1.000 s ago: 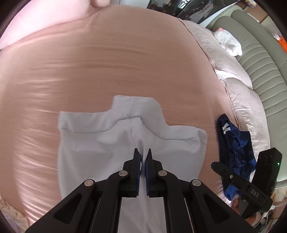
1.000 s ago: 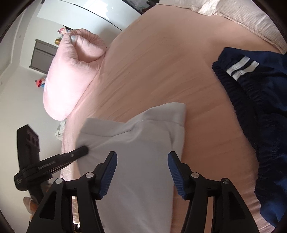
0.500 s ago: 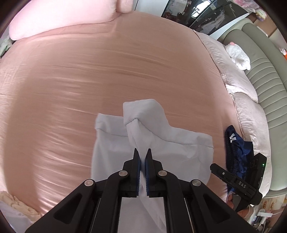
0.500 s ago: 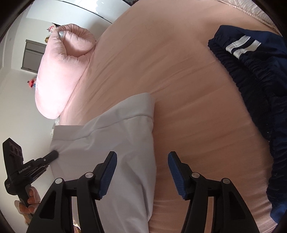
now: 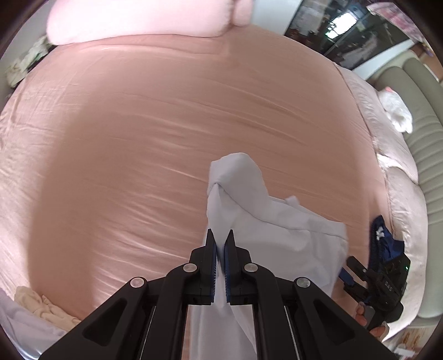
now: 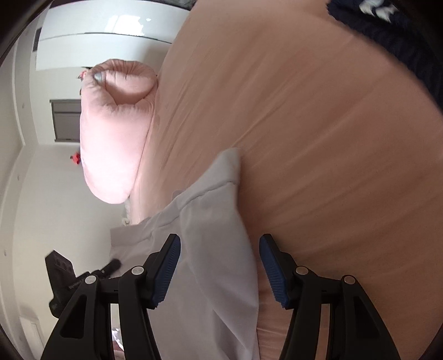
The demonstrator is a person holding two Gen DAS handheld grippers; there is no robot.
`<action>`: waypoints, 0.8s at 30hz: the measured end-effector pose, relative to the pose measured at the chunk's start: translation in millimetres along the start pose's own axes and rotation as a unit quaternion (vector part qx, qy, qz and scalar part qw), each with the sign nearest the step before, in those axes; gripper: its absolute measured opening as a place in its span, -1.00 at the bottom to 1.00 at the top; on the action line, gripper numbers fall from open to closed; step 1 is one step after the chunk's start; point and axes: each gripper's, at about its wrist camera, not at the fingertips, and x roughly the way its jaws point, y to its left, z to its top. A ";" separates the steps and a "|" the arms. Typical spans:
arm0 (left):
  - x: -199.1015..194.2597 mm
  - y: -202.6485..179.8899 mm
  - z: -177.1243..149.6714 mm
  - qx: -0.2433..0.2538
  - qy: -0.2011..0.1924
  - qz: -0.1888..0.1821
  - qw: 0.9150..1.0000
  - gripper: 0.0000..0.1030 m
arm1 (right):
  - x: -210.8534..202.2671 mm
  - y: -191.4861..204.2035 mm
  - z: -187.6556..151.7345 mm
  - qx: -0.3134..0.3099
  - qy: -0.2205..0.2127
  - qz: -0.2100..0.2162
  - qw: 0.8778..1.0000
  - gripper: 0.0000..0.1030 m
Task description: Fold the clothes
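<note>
Here, little writing can be read. The right gripper's black body, seen at the right edge of the left wrist view, carries pale letters that look like "DAS", and the left gripper's body in the right wrist view bears a line of small print too blurred to read. The navy garment [image 5: 383, 241] near the bed's right edge shows white stripes, not letters that I can make out.

The left gripper [image 5: 220, 242] is clenched on the white garment [image 5: 265, 221]: its blue pads [image 5: 213, 265] pinch a fold of the cloth, which is drawn up into a narrow ridge between them. From that pinch the cloth runs away from the camera toward the middle of the pink sheet [image 5: 166, 124], ending in a rounded, twisted tip. So its long axis lies along the gripper's fingers, pointing toward the pink pillow [image 5: 144, 19] at the bed's far edge. The rest of the garment spreads to the right in loose folds, toward the right gripper [image 5: 360, 279].

The right gripper [image 6: 220, 265] is released, its blue pads [image 6: 166, 268] wide apart, with the white garment [image 6: 213, 249] lying between them. In this view the cloth runs from the bottom edge up to a blunt hemmed corner on the sheet [image 6: 318, 124]. The left gripper [image 6: 110, 267] shows at the lower left, against the garment's edge. The pillow [image 6: 113, 124] stands at the sheet's left edge.
</note>
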 end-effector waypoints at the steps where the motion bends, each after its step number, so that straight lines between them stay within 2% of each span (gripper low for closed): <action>1: 0.1 2.2 -0.6 -0.001 -0.002 0.005 1.000 -0.93 | 1.1 -0.7 -0.1 0.002 -0.001 0.000 1.000 0.14; 7: 3.9 9.9 2.9 -0.002 -0.004 0.026 1.000 -0.93 | -1.1 -3.1 -0.9 0.007 -0.009 -0.001 1.000 0.14; 12: -1.8 12.8 5.2 0.009 -0.023 0.074 0.997 -0.93 | -0.2 8.2 -6.2 -0.021 -0.025 -0.035 0.999 0.14; 18: -0.8 24.6 8.9 -0.001 -0.023 0.108 0.994 -0.93 | 9.4 23.8 -7.2 -0.047 -0.039 -0.068 0.996 0.14; 21: 1.6 29.8 9.2 -0.006 -0.021 0.123 0.992 -0.93 | 17.5 33.0 -8.9 -0.075 -0.025 -0.072 0.994 0.14; 24: 4.1 35.1 9.5 -0.011 -0.019 0.137 0.990 -0.93 | 32.7 41.4 -10.5 -0.085 0.003 -0.045 0.995 0.13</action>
